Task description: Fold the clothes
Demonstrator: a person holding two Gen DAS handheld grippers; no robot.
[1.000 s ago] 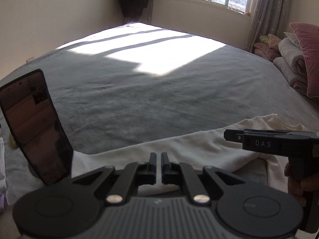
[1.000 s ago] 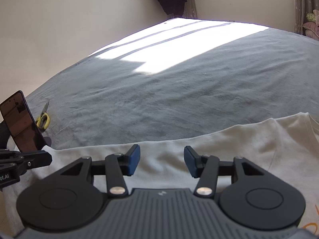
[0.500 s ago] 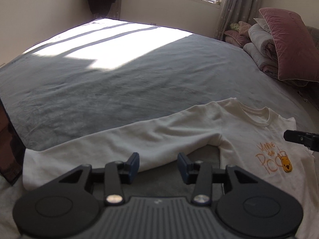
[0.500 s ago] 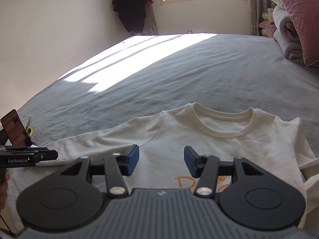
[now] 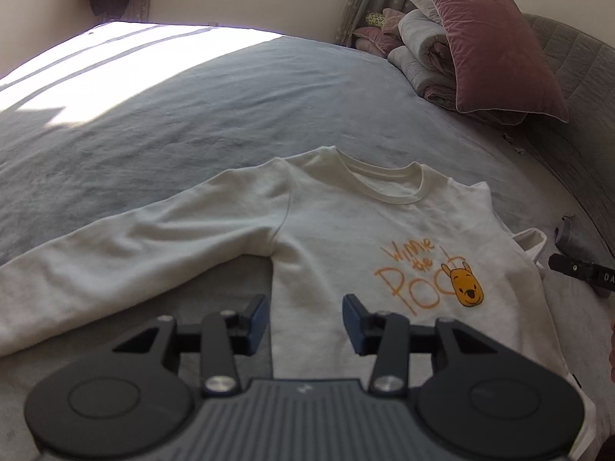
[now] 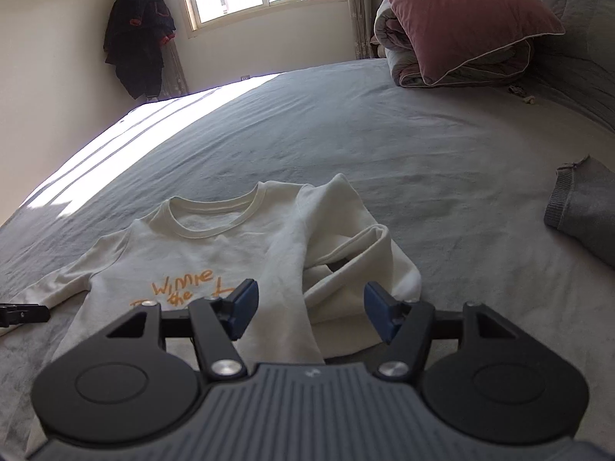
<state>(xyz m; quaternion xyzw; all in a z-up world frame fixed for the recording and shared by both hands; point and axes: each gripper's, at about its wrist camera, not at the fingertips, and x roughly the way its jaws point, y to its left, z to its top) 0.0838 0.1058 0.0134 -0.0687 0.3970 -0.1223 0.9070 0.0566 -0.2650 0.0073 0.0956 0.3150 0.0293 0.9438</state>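
Observation:
A cream sweatshirt with an orange Winnie the Pooh print lies face up on the grey bed. One sleeve stretches out flat to the left. The other sleeve is bunched and folded over the body. My left gripper is open, hovering over the lower body just below the armpit, holding nothing. Open too is my right gripper, which hangs over the crumpled sleeve with nothing between its fingers. The tip of the right gripper shows at the edge of the left wrist view.
A pink pillow and rolled quilts are stacked at the head of the bed. A grey knit garment lies to the right of the sweatshirt. A dark coat hangs by the window. The far half of the bed lies in sunlight.
Both grippers have swung to the right, from the outstretched sleeve towards the sweatshirt's body. The left gripper, shut a second ago, now stands open. The phone at the left has left view.

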